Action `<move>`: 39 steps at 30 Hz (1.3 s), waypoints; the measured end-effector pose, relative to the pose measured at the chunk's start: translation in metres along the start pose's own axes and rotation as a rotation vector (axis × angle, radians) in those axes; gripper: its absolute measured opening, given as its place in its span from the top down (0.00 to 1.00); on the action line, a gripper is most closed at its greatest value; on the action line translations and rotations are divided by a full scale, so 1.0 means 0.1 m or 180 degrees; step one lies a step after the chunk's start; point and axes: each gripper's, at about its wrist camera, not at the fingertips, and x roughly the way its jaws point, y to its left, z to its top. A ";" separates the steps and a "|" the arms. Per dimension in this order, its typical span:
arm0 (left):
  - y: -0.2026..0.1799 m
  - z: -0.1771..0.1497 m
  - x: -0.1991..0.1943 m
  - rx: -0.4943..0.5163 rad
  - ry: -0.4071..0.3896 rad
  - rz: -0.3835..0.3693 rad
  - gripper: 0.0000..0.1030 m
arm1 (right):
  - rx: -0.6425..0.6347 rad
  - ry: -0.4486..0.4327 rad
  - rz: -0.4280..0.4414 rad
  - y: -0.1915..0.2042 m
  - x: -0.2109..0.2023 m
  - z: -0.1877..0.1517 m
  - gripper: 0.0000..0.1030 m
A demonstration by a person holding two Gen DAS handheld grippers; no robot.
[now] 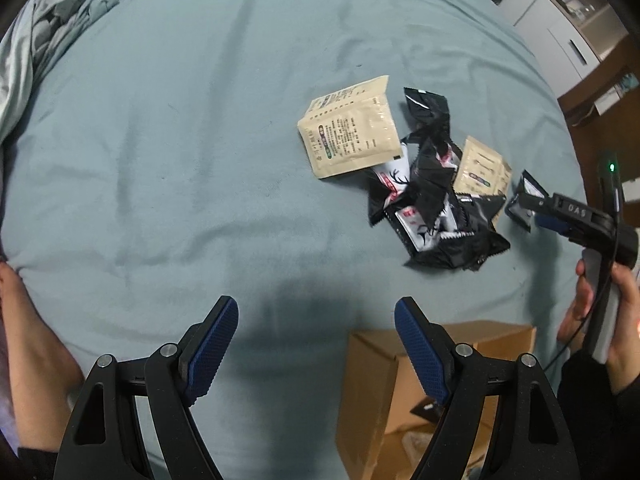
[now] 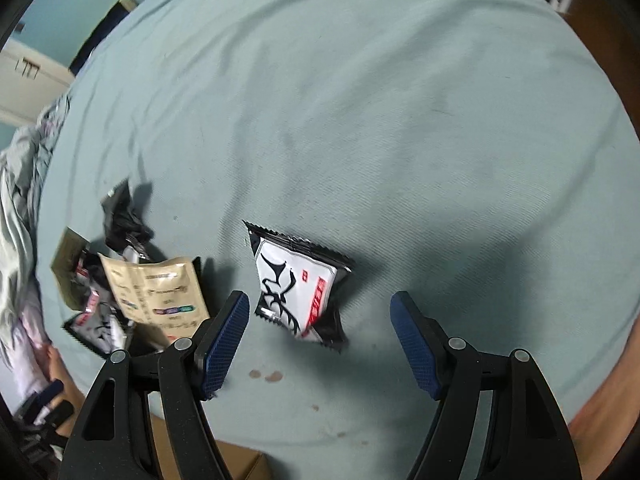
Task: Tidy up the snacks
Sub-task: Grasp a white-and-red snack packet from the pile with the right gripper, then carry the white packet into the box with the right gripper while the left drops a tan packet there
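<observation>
A pile of snack packets (image 1: 432, 200) lies on the teal bed sheet (image 1: 180, 140): several black-and-white packets and two beige sachets (image 1: 350, 132). The pile also shows in the right wrist view (image 2: 120, 292) at the left. One black-and-white packet (image 2: 298, 286) lies apart on the sheet, just ahead of my right gripper (image 2: 320, 312), which is open and empty. My left gripper (image 1: 316, 316) is open and empty, hovering over bare sheet short of the pile. The right gripper shows in the left wrist view (image 1: 532, 208), at the pile's right edge.
An open cardboard box (image 1: 400, 392) stands below the bed's near edge, under my left gripper; its edge shows in the right wrist view (image 2: 236, 460). Crumpled bedding (image 1: 52, 20) lies at the far left. White cabinets (image 1: 536, 4) stand beyond the bed.
</observation>
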 end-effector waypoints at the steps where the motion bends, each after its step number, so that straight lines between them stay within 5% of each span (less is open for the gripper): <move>1: 0.01 0.03 0.02 -0.0032 -0.0014 -0.0048 0.21 | -0.0026 -0.0033 0.0012 0.01 0.02 0.01 0.30; 4: 0.00 0.11 0.07 -0.0067 -0.0073 -0.0100 0.21 | -0.0122 -0.0135 0.0044 0.01 0.05 0.06 0.31; 7: -0.05 0.19 0.14 -0.0054 -0.0099 -0.0090 0.21 | -0.0333 -0.0208 0.0021 0.04 0.08 0.06 0.63; 11: -0.20 0.34 0.23 0.0078 -0.0259 0.0098 0.21 | -0.0485 -0.0233 0.0166 0.05 0.05 0.03 0.74; 15: -0.36 0.55 0.33 0.0236 -0.0403 0.0271 0.21 | -0.0465 -0.0306 0.0362 0.04 -0.09 -0.05 0.74; 25: -0.45 1.12 0.42 0.0029 -0.0580 0.0311 0.21 | -0.0737 -0.0420 0.0550 -0.01 -0.39 -0.25 0.75; 27: -0.38 1.19 0.46 -0.0024 -0.0544 0.0422 0.30 | -0.0713 -0.0419 0.0564 -0.04 -0.39 -0.26 0.75; 29: -0.26 1.22 0.46 -0.0144 -0.0476 0.0371 0.60 | -0.0692 -0.0410 0.0565 -0.06 -0.41 -0.26 0.75; 34: 0.04 1.21 0.47 -0.0519 -0.0266 0.0169 0.97 | -0.0616 -0.0406 0.0559 -0.13 -0.45 -0.27 0.75; 39: 0.14 1.12 0.40 -0.0472 -0.0266 0.0262 0.97 | -0.0653 -0.0412 0.0481 -0.11 -0.53 -0.33 0.75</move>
